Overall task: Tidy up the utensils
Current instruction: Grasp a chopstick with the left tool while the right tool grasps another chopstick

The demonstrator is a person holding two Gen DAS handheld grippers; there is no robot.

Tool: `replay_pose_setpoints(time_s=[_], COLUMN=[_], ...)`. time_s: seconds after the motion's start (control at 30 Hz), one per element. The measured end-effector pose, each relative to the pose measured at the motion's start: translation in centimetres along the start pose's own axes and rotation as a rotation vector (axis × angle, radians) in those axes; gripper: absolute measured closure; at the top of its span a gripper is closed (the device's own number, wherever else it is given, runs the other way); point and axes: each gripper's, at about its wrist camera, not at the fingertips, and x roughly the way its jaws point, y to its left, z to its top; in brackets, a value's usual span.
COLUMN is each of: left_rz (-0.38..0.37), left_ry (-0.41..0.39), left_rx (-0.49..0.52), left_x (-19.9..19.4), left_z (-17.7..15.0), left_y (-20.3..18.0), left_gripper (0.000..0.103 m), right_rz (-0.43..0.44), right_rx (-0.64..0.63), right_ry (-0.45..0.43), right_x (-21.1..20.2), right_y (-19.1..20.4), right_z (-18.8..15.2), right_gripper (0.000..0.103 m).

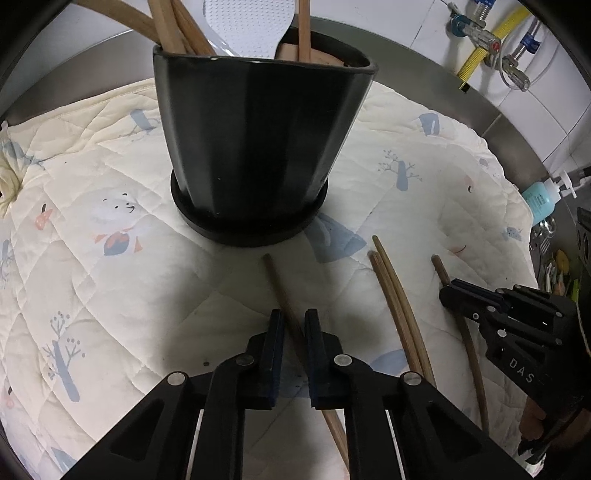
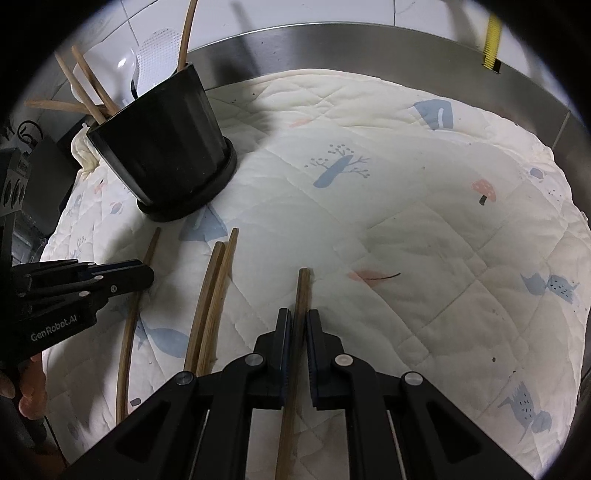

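Note:
A black utensil holder (image 1: 258,147) (image 2: 162,147) stands on a quilted mat (image 1: 110,295) and holds wooden utensils and a white rice paddle (image 1: 251,26). Several wooden chopsticks lie in front of it. My left gripper (image 1: 293,319) is shut on one chopstick (image 1: 275,277), which runs slantwise between its pads. The right wrist view shows the left gripper (image 2: 147,275) at the left edge. My right gripper (image 2: 298,314) is shut on another chopstick (image 2: 303,288); the left wrist view shows it (image 1: 448,291) at the right. Two chopsticks (image 1: 395,302) (image 2: 214,295) lie loose between the grippers.
The mat (image 2: 406,184) covers a steel counter with a raised steel rim (image 2: 332,44) behind it. A tiled wall with a yellow hose (image 1: 480,51) and valves is behind. A blue pump bottle (image 1: 541,199) stands at the far right. A person's hand (image 2: 29,387) holds the left gripper.

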Motion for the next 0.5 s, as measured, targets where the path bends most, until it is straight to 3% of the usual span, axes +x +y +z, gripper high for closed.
replay_pose_setpoints(time_s=[0.23, 0.5], left_rz=[-0.050, -0.104], left_ry=[-0.019, -0.108], left_rx=[-0.040, -0.053], left_x=[-0.6, -4.5], left_z=[-0.1, -0.2], left_y=[0.9, 1.1], left_gripper=[0.094, 0.095], right_rz=[0.000, 0.020], right_rx=[0.007, 0.036], right_ry=[-0.017, -0.123], right_x=[-0.5, -4.3], right_y=[-0.2, -0.7], right_z=[-0.1, -0.2], right_gripper=[0.093, 0.093])
